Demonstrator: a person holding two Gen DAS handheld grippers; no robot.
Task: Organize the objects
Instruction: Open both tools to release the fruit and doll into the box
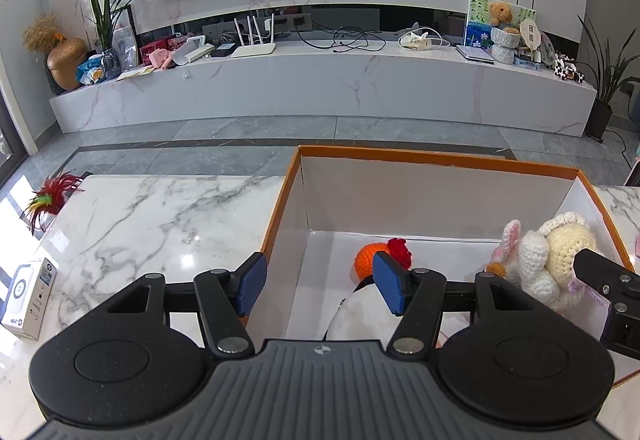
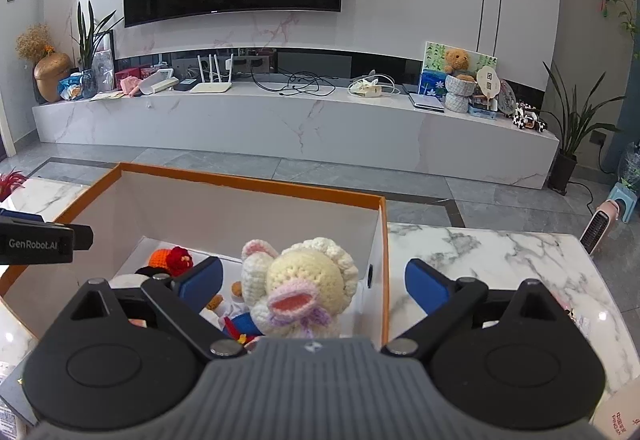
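An orange-rimmed white cardboard box (image 1: 440,159) (image 2: 248,179) stands on the marble table. Inside it lie a cream crocheted doll with pink ears (image 2: 308,288) (image 1: 560,256), an orange and red crocheted toy (image 1: 372,258) (image 2: 172,258) and a white plush (image 1: 360,316). My right gripper (image 2: 314,284) is open, and the cream doll sits between its blue pads without touching them. Its right pad hangs outside the box's right wall. My left gripper (image 1: 320,286) is open astride the box's left wall, with one pad outside and one above the white plush.
The marble table (image 1: 160,215) extends left of the box, with a small white carton (image 1: 28,296) and a red feathery ornament (image 1: 52,199) at its left edge. More tabletop (image 2: 500,260) lies right of the box. A small heater (image 2: 600,232) stands on the floor.
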